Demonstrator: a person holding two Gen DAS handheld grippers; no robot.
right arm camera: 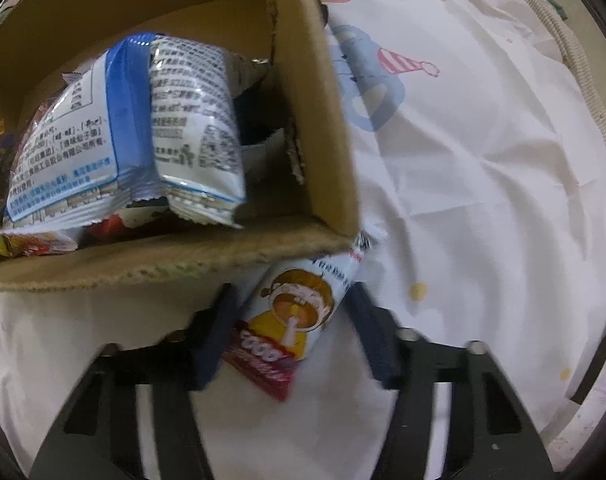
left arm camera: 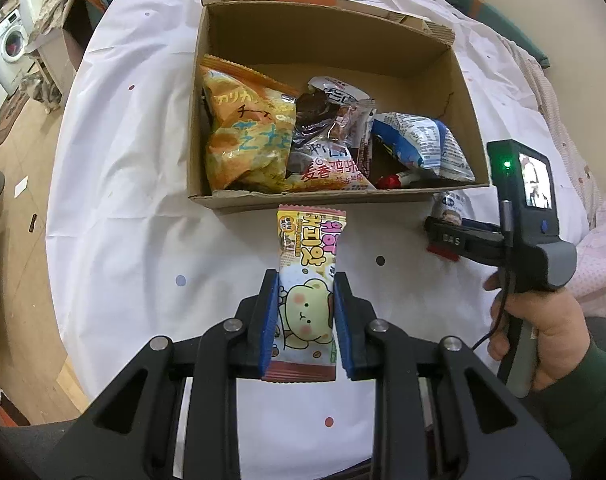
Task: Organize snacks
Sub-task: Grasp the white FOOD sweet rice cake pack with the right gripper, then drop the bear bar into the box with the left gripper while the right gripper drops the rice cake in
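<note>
A brown cardboard box stands on the white cloth and holds several snack packets, among them a yellow chip bag and a blue-and-white packet. My left gripper is shut on a pastel bear-print snack packet, held just in front of the box's near wall. My right gripper is open around a small packet with a cartoon child that lies on the cloth against the box's near right corner. The blue-and-white packet also shows in the right wrist view.
The white cloth with coloured dots covers the table. The right hand-held gripper sits right of the box in the left view. A washing machine and wooden floor lie far left. The cloth has cartoon prints right of the box.
</note>
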